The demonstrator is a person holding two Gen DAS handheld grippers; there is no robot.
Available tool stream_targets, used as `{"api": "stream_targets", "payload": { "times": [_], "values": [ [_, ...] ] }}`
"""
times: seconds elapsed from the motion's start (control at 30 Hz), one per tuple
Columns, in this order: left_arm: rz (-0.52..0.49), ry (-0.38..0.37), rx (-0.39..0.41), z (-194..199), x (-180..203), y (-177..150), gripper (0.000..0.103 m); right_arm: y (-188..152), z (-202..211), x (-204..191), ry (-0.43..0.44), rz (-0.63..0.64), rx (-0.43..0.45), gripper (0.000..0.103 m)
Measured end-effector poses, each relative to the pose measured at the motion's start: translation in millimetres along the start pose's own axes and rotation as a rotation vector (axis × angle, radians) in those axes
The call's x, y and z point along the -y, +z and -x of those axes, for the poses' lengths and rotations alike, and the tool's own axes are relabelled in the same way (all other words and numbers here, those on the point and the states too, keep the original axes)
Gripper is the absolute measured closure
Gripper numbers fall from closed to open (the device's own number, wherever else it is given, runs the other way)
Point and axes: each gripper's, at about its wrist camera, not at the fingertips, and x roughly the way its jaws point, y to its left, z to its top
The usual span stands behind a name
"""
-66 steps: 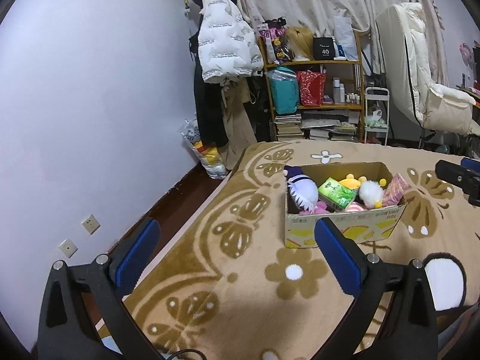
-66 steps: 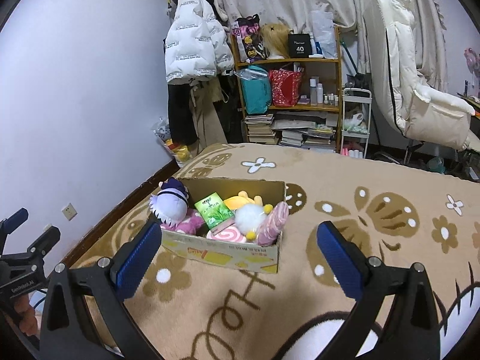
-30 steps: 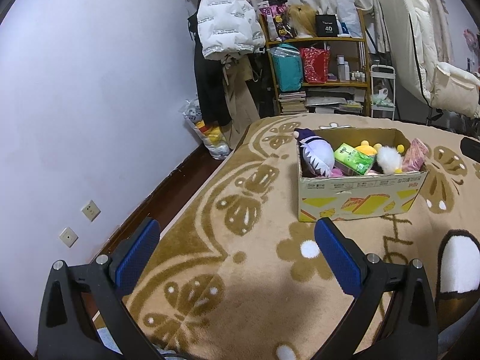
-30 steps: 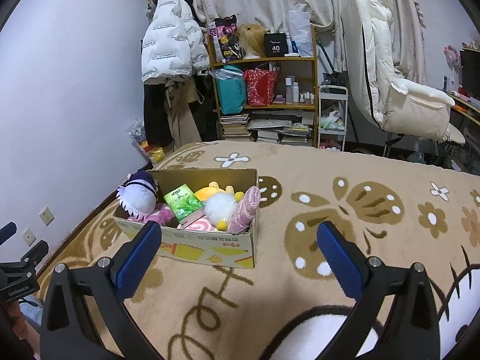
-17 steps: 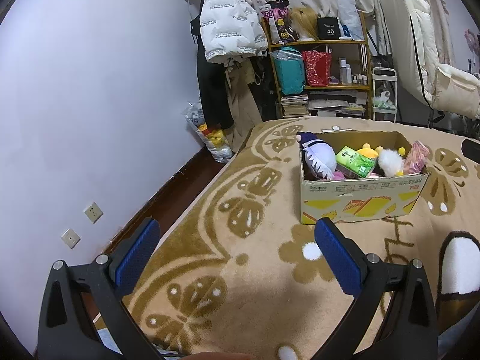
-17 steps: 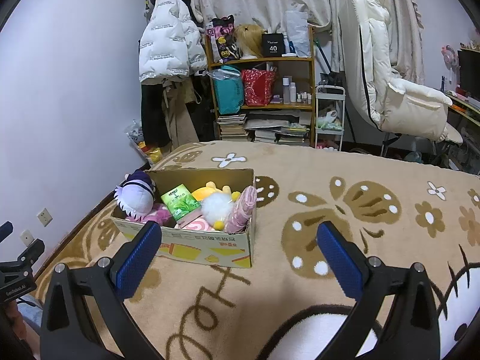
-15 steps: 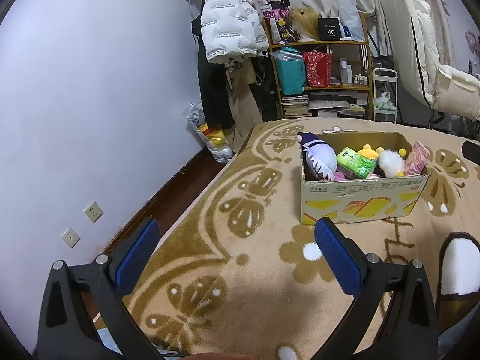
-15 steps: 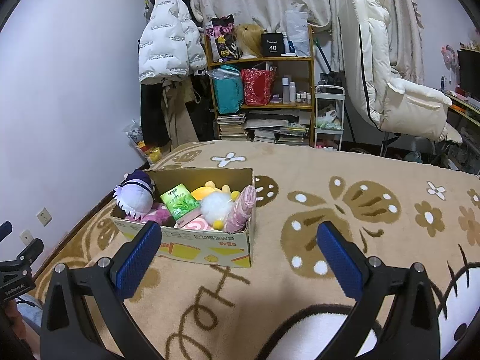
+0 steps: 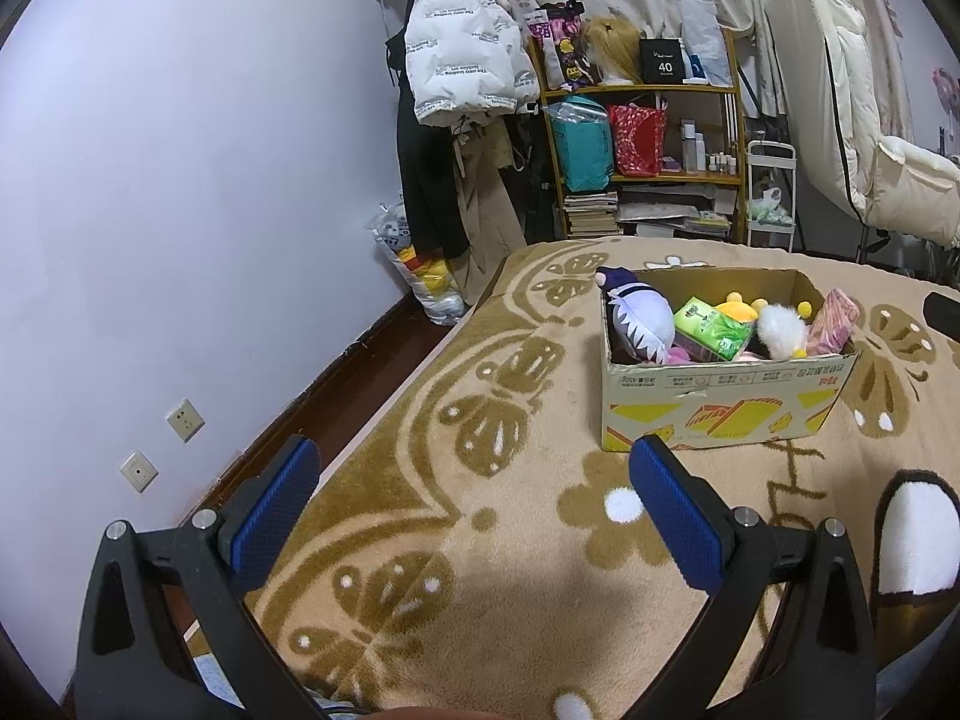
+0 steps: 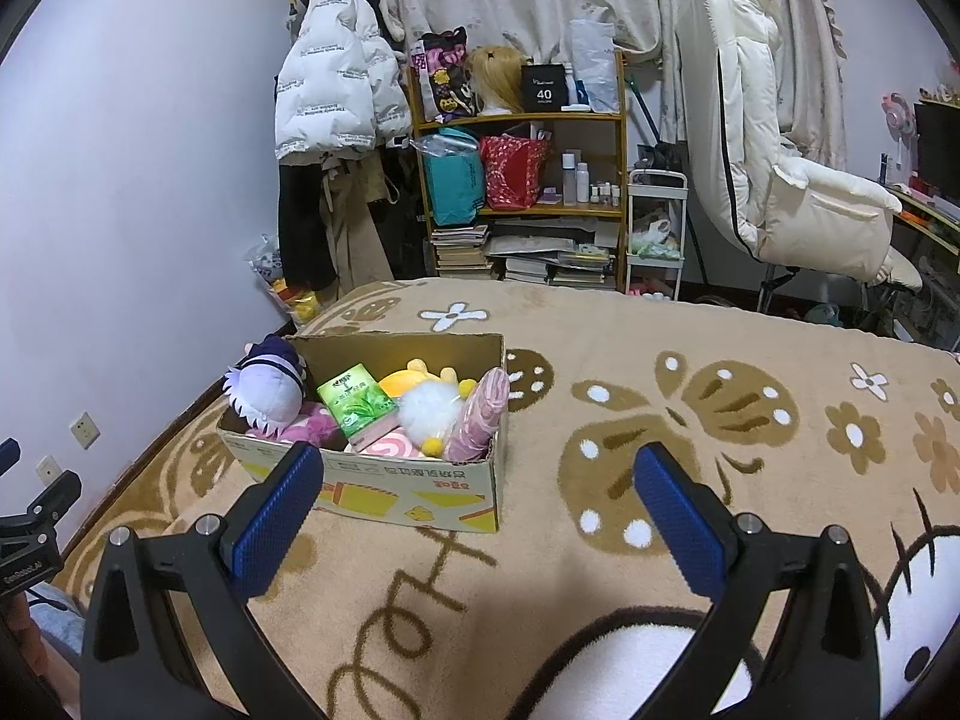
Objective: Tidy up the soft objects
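- Cardboard box (image 10: 384, 489) sitting on the patterned blanket (image 10: 690, 420), left of centre in the right wrist view, right of centre in the left wrist view; it is packed with soft things.
- Inside: purple-haired plush (image 10: 267, 387) leaning at the left end, green tissue pack (image 10: 355, 401) tilted in the middle, white fluffy toy (image 10: 429, 408) beside it, pink rolled item (image 10: 477, 417) standing against the right wall, yellow plush (image 10: 414, 378) behind.
- Right gripper (image 10: 474, 507) hovering short of the box, jaws spread wide, nothing between them.
- Left gripper (image 9: 474, 507) hanging over bare blanket at lower centre, jaws likewise wide and empty.
- Judgement: a pick is coming up. Best taking the topmost loose item, closing on its bulk rather than on fur, and lifting straight up to clear the box rim.
- Packed contents may be dragging neighbours along; the light box could shift.
- Around: shelf (image 10: 522, 114), hanging white jacket (image 10: 336, 84), cream chair (image 10: 798, 192) in the upper frame, well apart, obstructing nothing.
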Motion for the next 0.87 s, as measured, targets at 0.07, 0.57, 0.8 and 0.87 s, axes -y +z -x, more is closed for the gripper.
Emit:
{"api": "stream_targets", "payload": {
  "times": [0.07, 0.57, 0.8, 0.87],
  "values": [
    [-0.001, 0.000, 0.001, 0.0, 0.0, -0.1, 0.001, 0.2, 0.1, -0.4, 0.001, 0.000, 0.001, 0.000],
    [0.004, -0.002, 0.004, 2.1, 3.6, 2.9, 0.001, 0.0, 0.2, 1.4, -0.002, 0.001, -0.001, 0.000],
    [0.003, -0.002, 0.005, 2.2, 3.1, 2.6, 0.001, 0.4, 0.0, 0.8, -0.001, 0.001, -0.001, 0.000],
    [0.004, -0.003, 0.004, 2.0, 3.3, 3.0, 0.001, 0.7, -0.1, 0.1, -0.001, 0.001, -0.001, 0.000]
  ]
}}
